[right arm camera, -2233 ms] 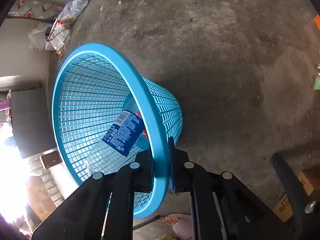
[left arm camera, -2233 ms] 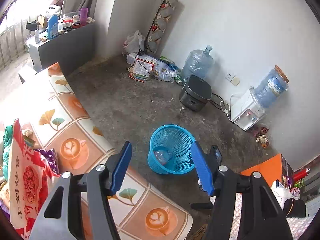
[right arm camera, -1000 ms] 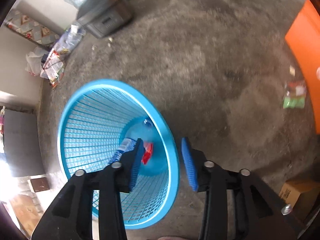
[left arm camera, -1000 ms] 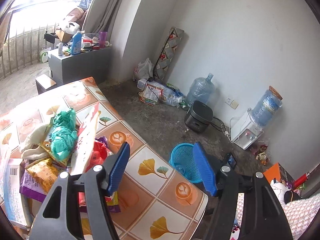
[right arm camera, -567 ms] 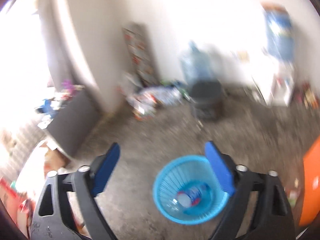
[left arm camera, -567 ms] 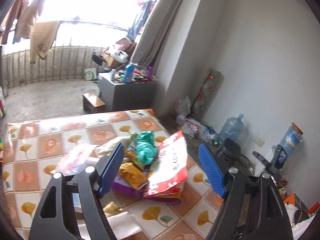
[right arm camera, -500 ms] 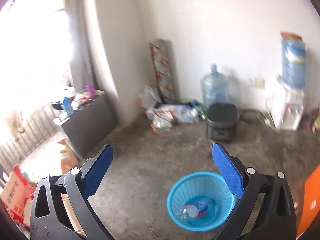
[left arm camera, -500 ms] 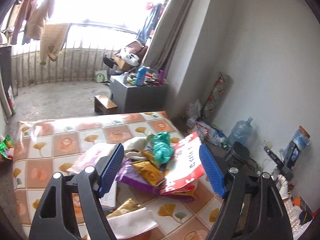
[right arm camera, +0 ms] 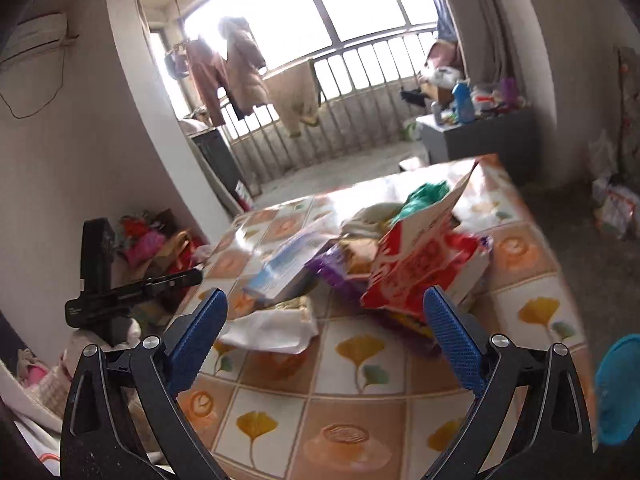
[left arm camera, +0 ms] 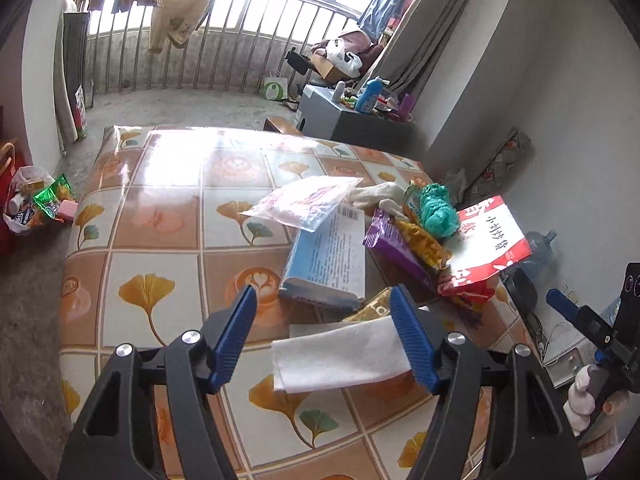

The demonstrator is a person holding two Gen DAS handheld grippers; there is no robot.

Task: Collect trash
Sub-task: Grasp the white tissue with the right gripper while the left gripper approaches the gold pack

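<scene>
A trash pile lies on the tiled table [left arm camera: 160, 208]: a red-and-white snack bag [left arm camera: 484, 240], a green plastic bag [left arm camera: 438, 210], a purple wrapper [left arm camera: 394, 248], a blue-white packet [left arm camera: 328, 256] and a clear bag [left arm camera: 308, 202]. My left gripper [left arm camera: 324, 336] hovers over a white napkin [left arm camera: 340, 356]. Its jaws are closing, and the napkin lies between them unpinched. My right gripper [right arm camera: 326, 320] is above the table in front of the snack bag [right arm camera: 416, 264], its jaws wide and narrowing with nothing between them. The blue basket [right arm camera: 616, 388] shows at the right edge.
A grey cabinet [left arm camera: 352, 120] with bottles stands beyond the table by the balcony railing. Bags of rubbish [left arm camera: 36, 204] sit on the floor at left. A water jug [left arm camera: 540, 248] and a black cooker [left arm camera: 520, 292] are by the right wall.
My right gripper let go of the basket's rim, opened wide and rose, turning to face the table. My left gripper swung from the floor to the trash pile and sank toward the napkin.
</scene>
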